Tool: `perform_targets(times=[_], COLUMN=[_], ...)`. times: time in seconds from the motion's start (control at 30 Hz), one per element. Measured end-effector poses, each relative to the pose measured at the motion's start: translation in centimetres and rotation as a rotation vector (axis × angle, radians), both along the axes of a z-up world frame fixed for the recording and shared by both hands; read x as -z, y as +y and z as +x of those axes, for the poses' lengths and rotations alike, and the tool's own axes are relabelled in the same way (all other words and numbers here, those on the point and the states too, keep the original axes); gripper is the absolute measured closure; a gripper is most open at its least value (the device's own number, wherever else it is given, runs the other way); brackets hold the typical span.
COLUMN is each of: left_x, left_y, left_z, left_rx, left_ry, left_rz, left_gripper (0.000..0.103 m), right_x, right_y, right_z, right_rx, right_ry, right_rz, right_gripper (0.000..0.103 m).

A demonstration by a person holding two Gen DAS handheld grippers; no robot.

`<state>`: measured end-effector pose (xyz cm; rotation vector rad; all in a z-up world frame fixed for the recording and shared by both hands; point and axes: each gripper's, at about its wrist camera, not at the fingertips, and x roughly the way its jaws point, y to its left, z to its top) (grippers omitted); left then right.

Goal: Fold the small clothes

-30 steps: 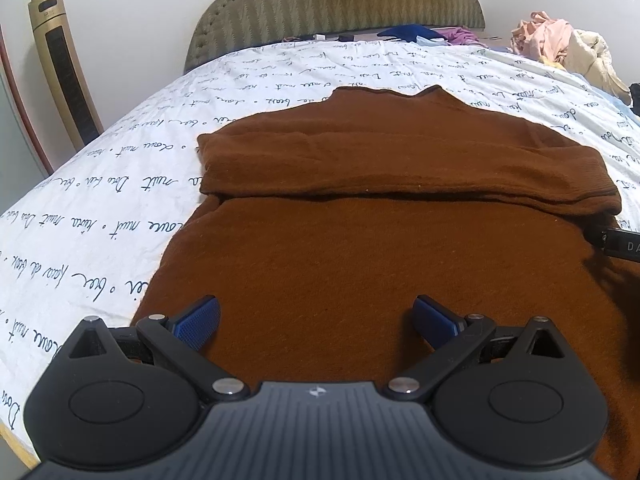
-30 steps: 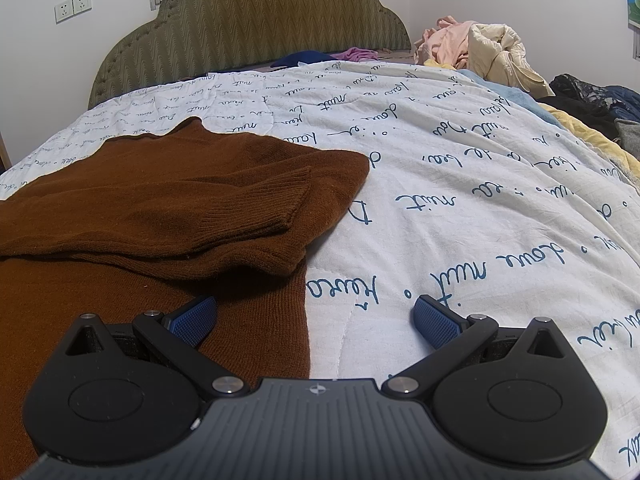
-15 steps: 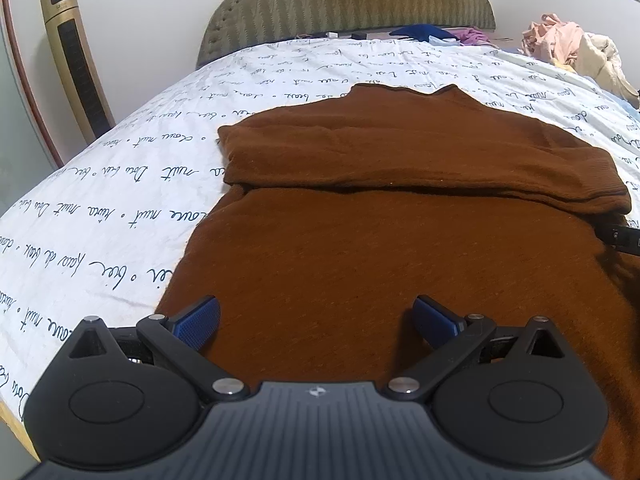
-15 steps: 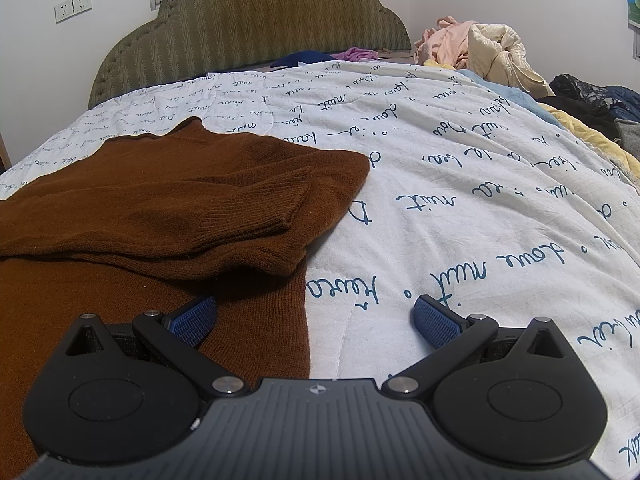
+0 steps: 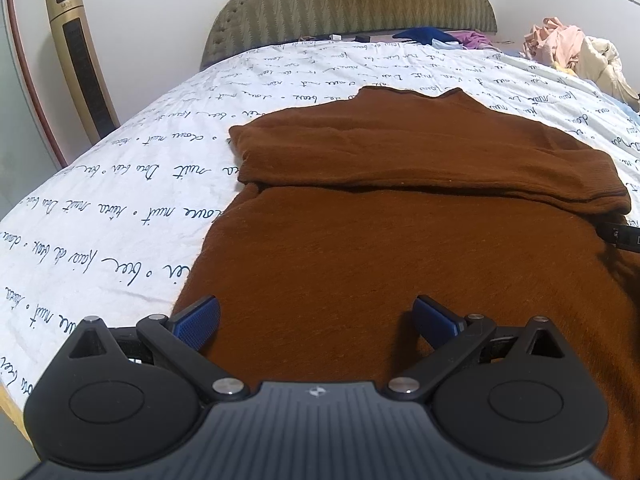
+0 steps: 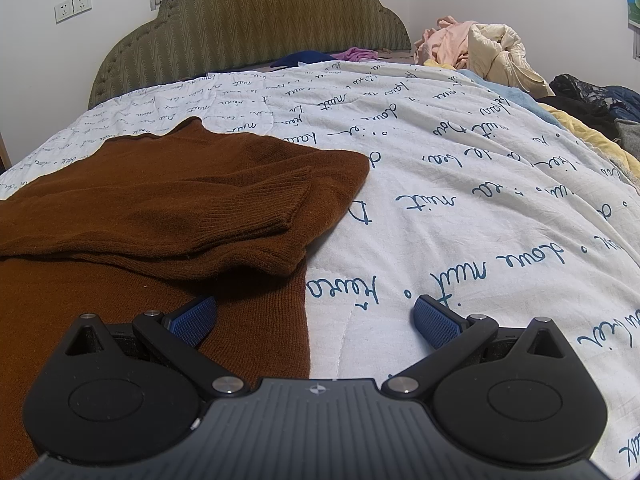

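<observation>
A brown knit sweater (image 5: 400, 248) lies flat on the bed, both sleeves folded across its chest, collar toward the headboard. My left gripper (image 5: 316, 318) is open and hovers low over the sweater's lower left part, its left blue pad near the sweater's left edge. In the right wrist view the same sweater (image 6: 160, 208) fills the left half, with a ribbed cuff (image 6: 280, 204) on top. My right gripper (image 6: 316, 316) is open and straddles the sweater's right side edge, left pad over the knit, right pad over the bedspread. Part of the right gripper (image 5: 622, 236) shows at the left view's right edge.
The white bedspread (image 6: 460, 208) with blue script covers the bed. A green padded headboard (image 5: 348, 4) stands at the far end. Piled clothes (image 6: 480, 52) sit at the far right, dark garments (image 6: 592, 100) beside them. A gold tower fan (image 5: 80, 64) stands left of the bed.
My left gripper has shifted left and slightly lower, so the sweater's left edge and more bedspread now show. The right gripper has stayed still.
</observation>
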<state>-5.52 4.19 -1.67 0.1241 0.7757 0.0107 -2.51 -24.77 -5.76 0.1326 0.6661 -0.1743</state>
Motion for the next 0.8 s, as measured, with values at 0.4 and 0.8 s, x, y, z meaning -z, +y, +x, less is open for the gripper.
perform_targets(times=[0.4,0.8], left_x=[-0.1,0.1], left_y=[0.6,1.6], left_z=[-0.1,-0.7], left_rx=[-0.005,-0.013], left_ry=[0.000,0.011], left_rz=[-0.018,-0.027], left_gripper=[0.000,0.000], right_x=[0.0,0.0], right_y=[0.0,0.0], right_z=[0.0,0.0], right_rx=[0.000,0.000], right_ry=[0.000,0.000], right_rz=[0.000,0.000], right_gripper=[0.000,0.000])
